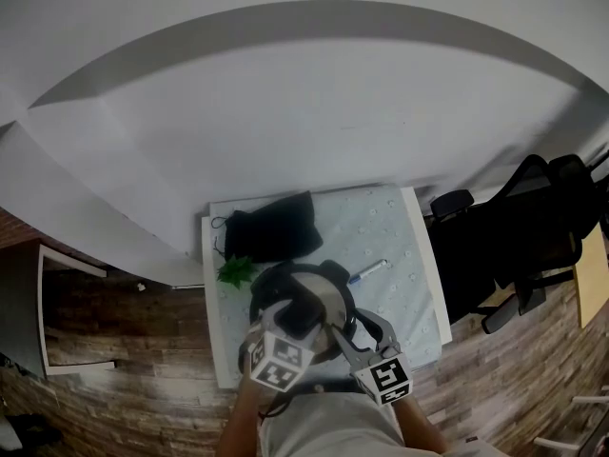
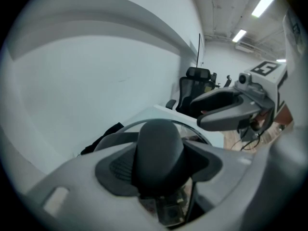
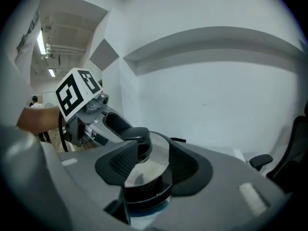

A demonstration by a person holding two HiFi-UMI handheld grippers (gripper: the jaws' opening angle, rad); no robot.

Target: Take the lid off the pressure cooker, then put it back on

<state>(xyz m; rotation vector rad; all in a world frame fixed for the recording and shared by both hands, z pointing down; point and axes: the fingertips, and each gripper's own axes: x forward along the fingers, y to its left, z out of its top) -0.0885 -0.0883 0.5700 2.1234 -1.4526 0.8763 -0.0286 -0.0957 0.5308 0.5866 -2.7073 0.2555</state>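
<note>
Left gripper (image 2: 159, 160): pitched steeply down, jaws part-spread, pads clamped on lid knob (image 2: 159, 143). Right gripper (image 3: 144, 167): tilted gently down, jaws set against both sides of pressure cooker (image 3: 144, 189) edge. Forearms (image 1: 243, 417): low in head view, converging forward, marker cubes (image 1: 281, 360) uppermost.

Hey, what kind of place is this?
Probably an office or workroom rather than a kitchen: black office chairs stand beside a small cloth-covered table set against a plain white wall, with strip lights on the ceiling and wood-look flooring.
</note>
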